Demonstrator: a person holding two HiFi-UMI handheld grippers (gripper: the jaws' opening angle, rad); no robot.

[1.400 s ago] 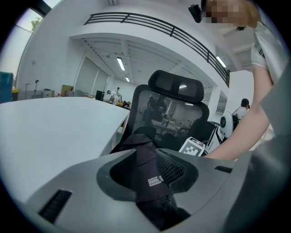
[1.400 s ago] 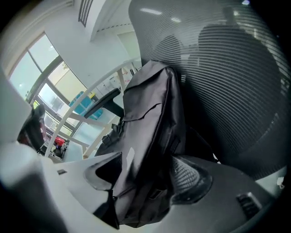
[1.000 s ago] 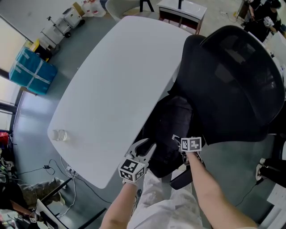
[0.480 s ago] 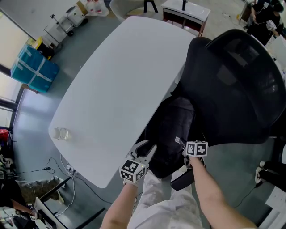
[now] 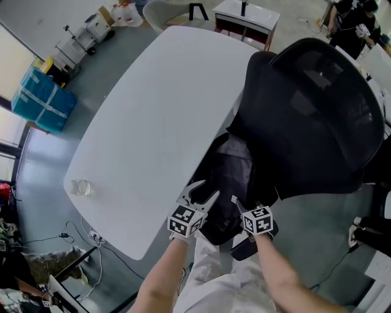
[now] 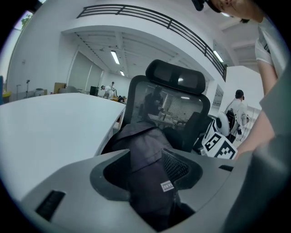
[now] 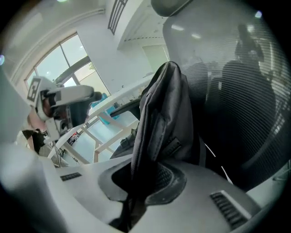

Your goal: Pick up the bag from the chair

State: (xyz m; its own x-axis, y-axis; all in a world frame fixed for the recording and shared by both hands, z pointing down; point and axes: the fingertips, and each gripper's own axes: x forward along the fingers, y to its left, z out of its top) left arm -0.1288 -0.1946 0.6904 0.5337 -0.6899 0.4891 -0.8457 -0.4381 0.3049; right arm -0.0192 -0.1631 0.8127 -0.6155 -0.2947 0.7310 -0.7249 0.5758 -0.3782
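The black bag [image 5: 229, 174] lies on the seat of the black mesh office chair [image 5: 317, 110], pushed against the table. My right gripper [image 5: 237, 205] is at the bag's near end; its jaws have just been closing. In the right gripper view, my right gripper [image 7: 138, 184] is shut on a fold of the bag [image 7: 166, 113]. My left gripper [image 5: 197, 192] is at the bag's left edge and its jaws have just been opening. In the left gripper view, the bag [image 6: 143, 141] runs between the jaws of my left gripper [image 6: 148, 170], with a gap on the left side.
A white oval table [image 5: 146, 110] fills the left, its edge right beside the bag, with a clear cup [image 5: 80, 187] near its corner. Teal boxes [image 5: 43, 101] and cables [image 5: 67, 235] are on the floor. A low cabinet [image 5: 244, 15] and a person [image 5: 351, 21] are at the back.
The right gripper has drawn back towards me and a little left, with the bag's near end bunched up. The left gripper has shifted right, up to the bag's edge.
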